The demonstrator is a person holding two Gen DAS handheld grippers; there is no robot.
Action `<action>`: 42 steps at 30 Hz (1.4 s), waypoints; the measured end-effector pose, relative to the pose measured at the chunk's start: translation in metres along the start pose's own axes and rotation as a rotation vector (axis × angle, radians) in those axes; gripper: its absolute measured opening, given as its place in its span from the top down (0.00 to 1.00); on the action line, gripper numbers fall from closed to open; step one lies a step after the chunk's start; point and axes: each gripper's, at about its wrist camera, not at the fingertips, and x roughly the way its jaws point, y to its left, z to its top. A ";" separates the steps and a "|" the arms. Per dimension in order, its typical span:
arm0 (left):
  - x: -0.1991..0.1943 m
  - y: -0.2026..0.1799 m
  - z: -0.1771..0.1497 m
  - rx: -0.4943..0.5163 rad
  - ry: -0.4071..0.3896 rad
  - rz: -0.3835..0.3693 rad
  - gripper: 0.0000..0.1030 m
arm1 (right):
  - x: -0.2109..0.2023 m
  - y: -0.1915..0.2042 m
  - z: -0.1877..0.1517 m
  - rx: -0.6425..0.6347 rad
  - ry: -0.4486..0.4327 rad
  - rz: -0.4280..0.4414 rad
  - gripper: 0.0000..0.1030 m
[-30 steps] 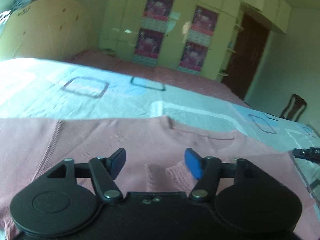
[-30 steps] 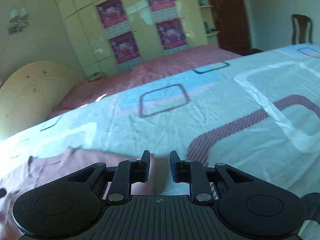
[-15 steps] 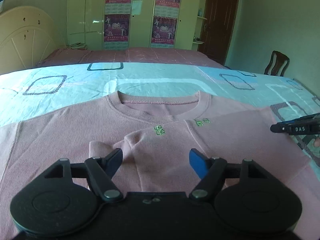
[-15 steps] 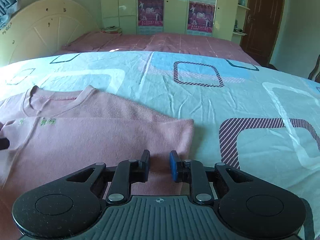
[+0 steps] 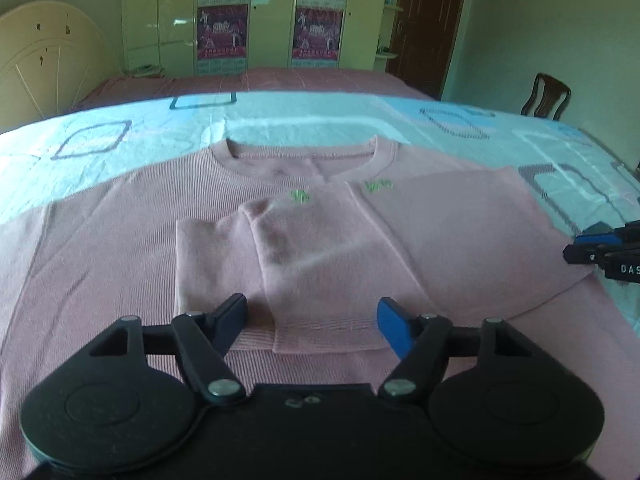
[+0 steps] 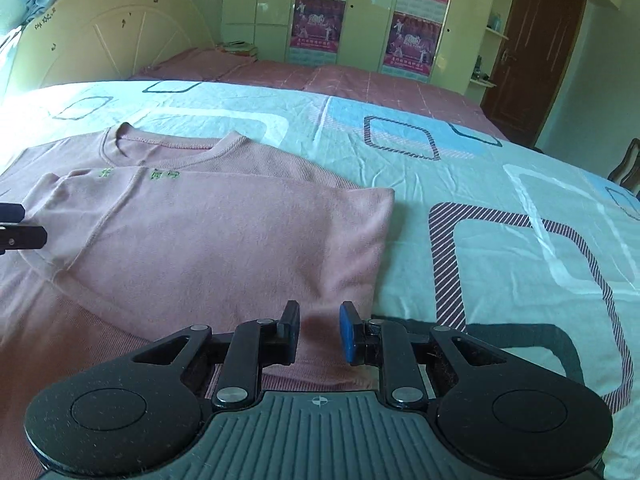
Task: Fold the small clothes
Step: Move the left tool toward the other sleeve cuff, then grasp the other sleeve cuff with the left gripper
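- My left gripper (image 5: 312,322): jaws stand wide, nothing pinched. They hover over the cuff end of the folded-in sleeve (image 5: 320,280); pads don't look pressed on cloth.
- My right gripper (image 6: 319,330): jaws narrow, a slim gap between the pads. Pink cloth shows through the gap, but I can't tell from the wrist view whether it's pinched or just lying underneath. Calling it not gripping.
- The task item, a pink sweater (image 5: 120,248), lies face up and flat on the bed (image 6: 500,184), neckline (image 5: 300,160) pointing away from me, small green embroidery just below it.
- Done, as I judge it: my right-hand side panel is folded over onto the chest with a clean straight outer edge (image 6: 384,240), and its sleeve is laid back down the middle.
- Left to do, as I judge it: the other side is still spread out full width, sleeve included. That needs folding in, then the hem brought up toward the neckline.
- So roughly a third of the way through this piece.
- Containers: none in either view. No basket, box or drawer to drop it in; no stack of finished pieces visible either.
- Farther out: wardrobe (image 6: 360,20) with posters, door, chair. Not relevant.
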 end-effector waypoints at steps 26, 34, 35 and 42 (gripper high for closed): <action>-0.106 0.176 -0.061 -0.357 -0.082 0.215 0.18 | -0.014 0.084 0.017 -0.069 -0.028 -0.066 0.71; -0.160 0.289 -0.115 -0.781 -0.215 0.247 0.34 | -0.016 0.126 0.038 -0.032 -0.084 0.065 0.32; -0.163 0.299 -0.118 -0.827 -0.236 0.248 0.35 | -0.016 0.133 0.040 -0.036 -0.085 0.072 0.32; -0.179 0.375 -0.142 -1.097 -0.394 0.277 0.37 | -0.012 0.157 0.051 -0.074 -0.081 0.090 0.32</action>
